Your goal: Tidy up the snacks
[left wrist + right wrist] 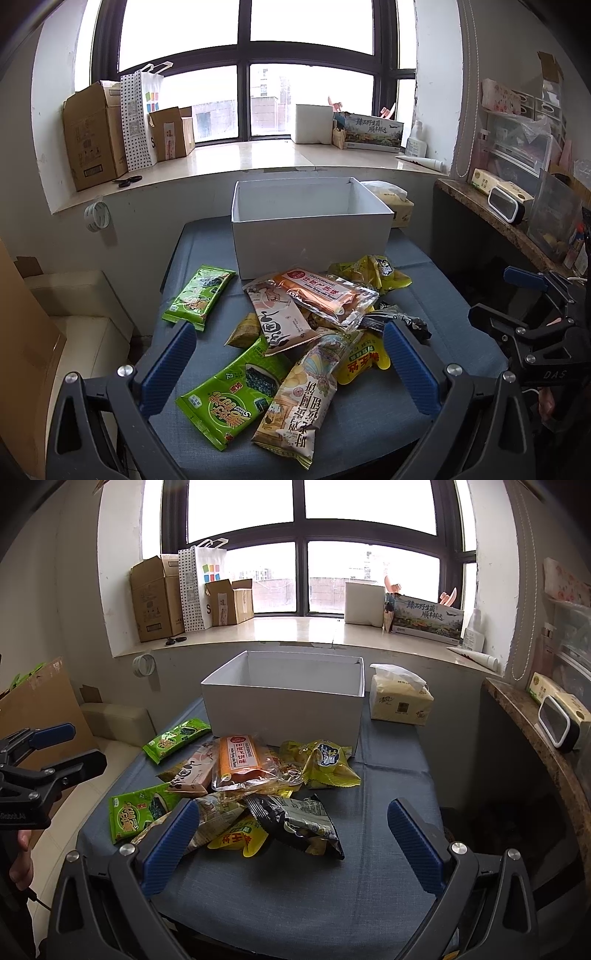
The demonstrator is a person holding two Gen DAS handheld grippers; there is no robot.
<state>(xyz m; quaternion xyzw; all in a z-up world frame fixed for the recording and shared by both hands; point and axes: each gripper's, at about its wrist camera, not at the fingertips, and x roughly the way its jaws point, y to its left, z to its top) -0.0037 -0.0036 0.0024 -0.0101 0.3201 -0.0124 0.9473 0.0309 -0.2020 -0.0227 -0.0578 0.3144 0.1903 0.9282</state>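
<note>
A heap of several snack packets lies on the blue-grey table (424, 295) in front of an open white box (310, 229) (284, 705). Among them are a green seaweed pack (229, 398) (133, 816), a second green pack (199, 295) (175, 738), an orange-labelled clear pack (325, 295) (240, 762), yellow chip bags (373, 273) (327, 764) and a black bag (295, 823). My left gripper (290, 354) hovers open over the near packets. My right gripper (291, 834) is open above the black bag. Neither holds anything.
A tissue pack (400, 699) sits right of the white box. Cardboard boxes (96, 136) and a dotted paper bag (138, 122) stand on the window sill behind. A cluttered counter (535, 731) runs along the right. A person's hand (20, 860) holds the left gripper.
</note>
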